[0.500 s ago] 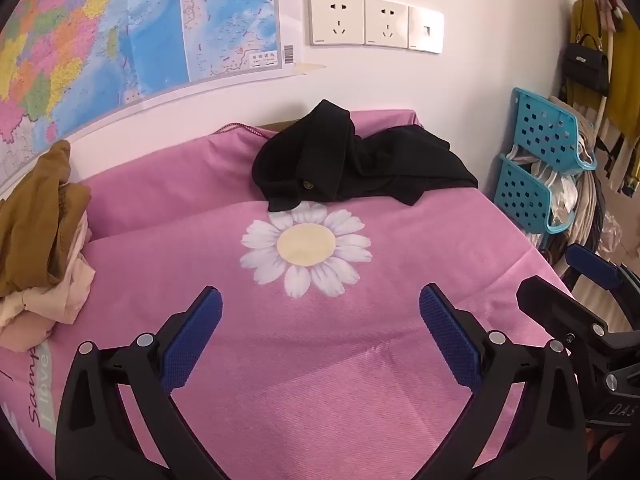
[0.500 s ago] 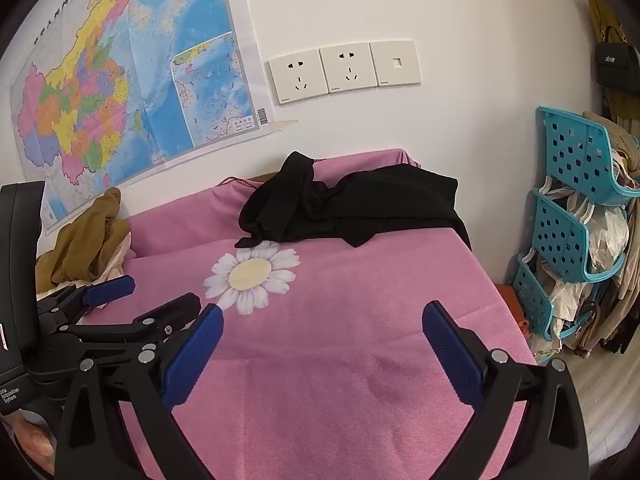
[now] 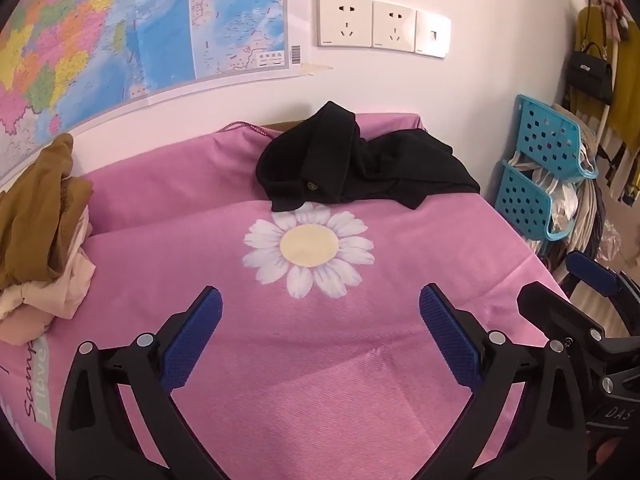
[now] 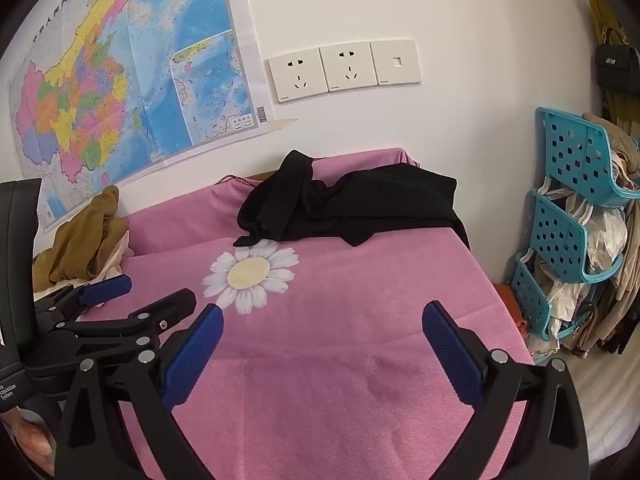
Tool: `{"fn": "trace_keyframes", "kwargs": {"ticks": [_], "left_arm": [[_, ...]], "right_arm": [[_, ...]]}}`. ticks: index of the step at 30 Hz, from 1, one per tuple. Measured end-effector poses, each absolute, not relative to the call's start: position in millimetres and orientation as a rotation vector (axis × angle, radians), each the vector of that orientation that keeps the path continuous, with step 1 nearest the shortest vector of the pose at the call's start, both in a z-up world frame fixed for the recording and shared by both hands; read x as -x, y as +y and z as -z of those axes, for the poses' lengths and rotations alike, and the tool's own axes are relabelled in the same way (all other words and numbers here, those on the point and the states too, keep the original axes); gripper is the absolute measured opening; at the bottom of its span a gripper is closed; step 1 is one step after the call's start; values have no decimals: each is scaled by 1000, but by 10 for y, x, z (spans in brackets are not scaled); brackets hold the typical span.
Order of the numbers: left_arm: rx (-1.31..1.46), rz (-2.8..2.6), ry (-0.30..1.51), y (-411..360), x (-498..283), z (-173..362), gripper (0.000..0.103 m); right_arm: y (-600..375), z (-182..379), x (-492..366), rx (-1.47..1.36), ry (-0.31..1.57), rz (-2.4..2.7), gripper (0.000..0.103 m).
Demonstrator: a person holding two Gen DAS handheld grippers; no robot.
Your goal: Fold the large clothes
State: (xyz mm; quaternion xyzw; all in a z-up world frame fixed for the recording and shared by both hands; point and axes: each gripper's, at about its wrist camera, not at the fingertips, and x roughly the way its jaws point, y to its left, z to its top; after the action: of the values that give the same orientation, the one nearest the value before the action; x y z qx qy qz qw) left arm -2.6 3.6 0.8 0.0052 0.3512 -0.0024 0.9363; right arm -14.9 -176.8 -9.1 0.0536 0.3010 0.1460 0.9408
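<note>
A crumpled black garment [image 3: 360, 168] lies at the far edge of the pink cloth-covered table [image 3: 320, 380], just beyond a printed daisy [image 3: 308, 246]; it also shows in the right wrist view [image 4: 352, 208]. My left gripper [image 3: 320, 340] is open and empty over the near part of the table. My right gripper [image 4: 320, 352] is open and empty to its right. The right gripper shows at the right edge of the left wrist view [image 3: 576, 292], and the left gripper shows at the left of the right wrist view [image 4: 136, 296].
A pile of brown and beige clothes [image 3: 40, 232] sits at the table's left side. Stacked blue baskets [image 4: 572, 216] with bags stand right of the table. A map [image 4: 120, 80] and wall sockets [image 4: 344, 68] are on the wall behind.
</note>
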Motion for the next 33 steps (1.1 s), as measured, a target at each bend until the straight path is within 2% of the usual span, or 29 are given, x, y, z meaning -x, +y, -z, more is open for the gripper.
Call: {"fn": "trace_keyframes", "kwargs": {"ticks": [33], "left_arm": [[10,-12,709,99,26,-53,98]], "right_arm": [[-1777,84,87,-90,632,-272,97]]}}
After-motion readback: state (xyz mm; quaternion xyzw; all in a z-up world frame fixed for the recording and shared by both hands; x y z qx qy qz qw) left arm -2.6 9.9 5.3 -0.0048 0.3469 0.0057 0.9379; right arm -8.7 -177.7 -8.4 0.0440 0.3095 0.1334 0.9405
